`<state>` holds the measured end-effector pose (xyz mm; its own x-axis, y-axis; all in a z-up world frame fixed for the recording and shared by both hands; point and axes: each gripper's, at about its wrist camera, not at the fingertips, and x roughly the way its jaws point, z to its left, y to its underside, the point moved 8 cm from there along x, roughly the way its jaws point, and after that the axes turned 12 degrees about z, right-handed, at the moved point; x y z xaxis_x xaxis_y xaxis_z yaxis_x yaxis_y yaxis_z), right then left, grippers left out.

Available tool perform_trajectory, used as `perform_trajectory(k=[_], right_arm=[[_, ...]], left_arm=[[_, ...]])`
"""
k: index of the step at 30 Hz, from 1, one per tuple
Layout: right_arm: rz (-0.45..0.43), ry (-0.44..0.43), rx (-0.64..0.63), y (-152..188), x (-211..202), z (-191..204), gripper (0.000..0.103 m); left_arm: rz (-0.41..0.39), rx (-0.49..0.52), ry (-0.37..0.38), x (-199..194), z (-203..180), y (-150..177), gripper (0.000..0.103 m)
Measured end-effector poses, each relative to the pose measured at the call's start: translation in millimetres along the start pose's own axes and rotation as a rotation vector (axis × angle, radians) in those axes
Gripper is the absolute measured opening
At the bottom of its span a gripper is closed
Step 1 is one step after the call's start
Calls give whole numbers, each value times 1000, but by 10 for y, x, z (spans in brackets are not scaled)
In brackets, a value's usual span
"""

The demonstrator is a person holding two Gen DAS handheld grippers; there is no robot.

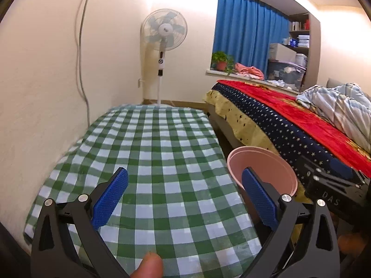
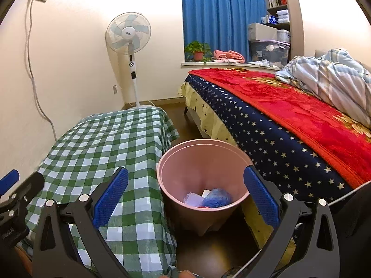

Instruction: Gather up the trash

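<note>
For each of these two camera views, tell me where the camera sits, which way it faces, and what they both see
Left wrist: sits behind the open left gripper, above the checked tablecloth, facing the fan; a thumb tip shows below.
Right wrist: sits behind the open right gripper, above the pink bin between table and bed; the left gripper is at its left edge.
Shared: tablecloth, bin, fan, bed, blue curtain.

The table stands against the left wall, the bed to its right, and the bin on the floor between them, near the table's front corner. Trash lies in the bin. The fan stands behind the table. A plant sits on the sill behind the bed.
</note>
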<state>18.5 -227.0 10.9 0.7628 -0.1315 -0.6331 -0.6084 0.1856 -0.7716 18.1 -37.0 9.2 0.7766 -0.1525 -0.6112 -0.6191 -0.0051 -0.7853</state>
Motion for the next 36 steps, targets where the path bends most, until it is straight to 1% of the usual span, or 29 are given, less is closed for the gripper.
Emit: perform_trajectory(k=[6,11,16,23,36], right_arm=[[-8,-5,-23,-28,88,155,98],[12,-14,-42,-11,192,263,98],[22,-12,-46,16,225,291,98],[36,-10,-48,53,265,301,98],[38,-16,-59,77,268,371,98]], left_arm=[[17,-18,-58,119,173,43,95],[44,-40,-80,205,283,99,95],[69,-55,-82,290,324,142,95],[83,-49,-80,337,301,175,95],[82,-49,-80,334,288,178,95]])
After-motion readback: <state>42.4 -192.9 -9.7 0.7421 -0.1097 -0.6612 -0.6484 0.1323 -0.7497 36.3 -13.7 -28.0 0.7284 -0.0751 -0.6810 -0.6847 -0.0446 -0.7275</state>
